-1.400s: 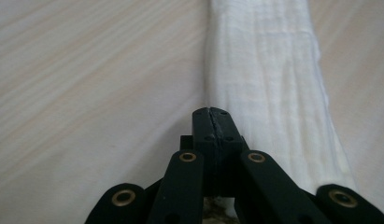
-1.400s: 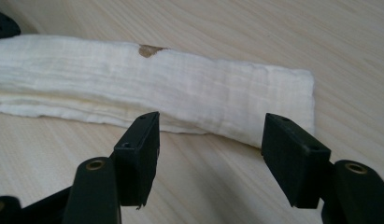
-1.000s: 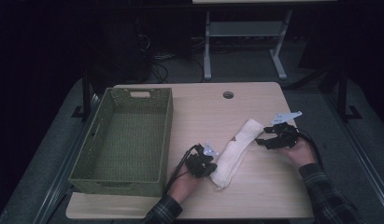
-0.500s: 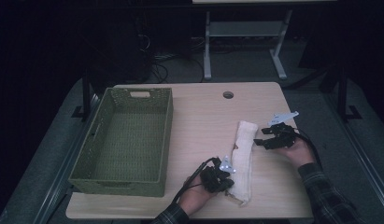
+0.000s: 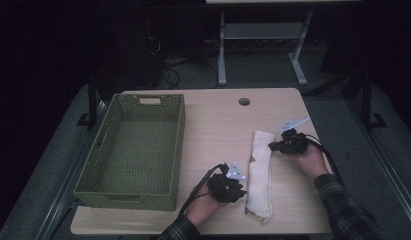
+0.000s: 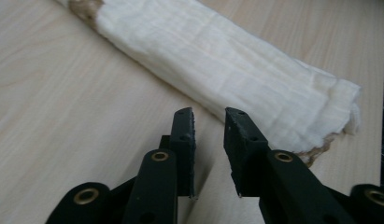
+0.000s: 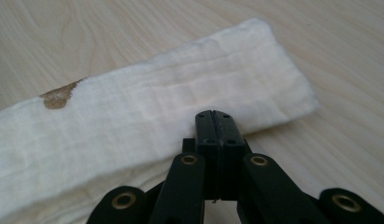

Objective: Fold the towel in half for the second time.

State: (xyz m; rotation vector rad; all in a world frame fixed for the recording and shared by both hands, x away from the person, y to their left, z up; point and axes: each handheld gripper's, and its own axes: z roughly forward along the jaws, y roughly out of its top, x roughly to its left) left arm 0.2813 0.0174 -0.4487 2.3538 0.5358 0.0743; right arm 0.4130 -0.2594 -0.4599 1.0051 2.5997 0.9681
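A folded white cloth [image 5: 260, 170] with brown stains lies lengthwise on the wooden table [image 5: 218, 125], right of centre. My left gripper [image 5: 242, 187] sits just left of the cloth's near end. Its jaws have just been opening and stand a little apart with nothing between them; in the left gripper view the left gripper [image 6: 209, 116] stops short of the cloth [image 6: 227, 60]. My right gripper [image 5: 272, 146] is at the right edge of the cloth's far end. Its jaws have just closed, and in the right gripper view the right gripper [image 7: 212, 114] pinches the edge of the cloth [image 7: 157, 102].
An empty green woven basket [image 5: 179, 140] stands on the left half of the table. A round cable hole [image 5: 244, 101] is near the far edge. Beyond the table are a white desk frame [image 5: 258, 35] and dark floor.
The cloth has swung from a slant to lie straight along the table. My left hand moved right with its near end, then its jaws opened off it. The right jaws closed on the far end's edge.
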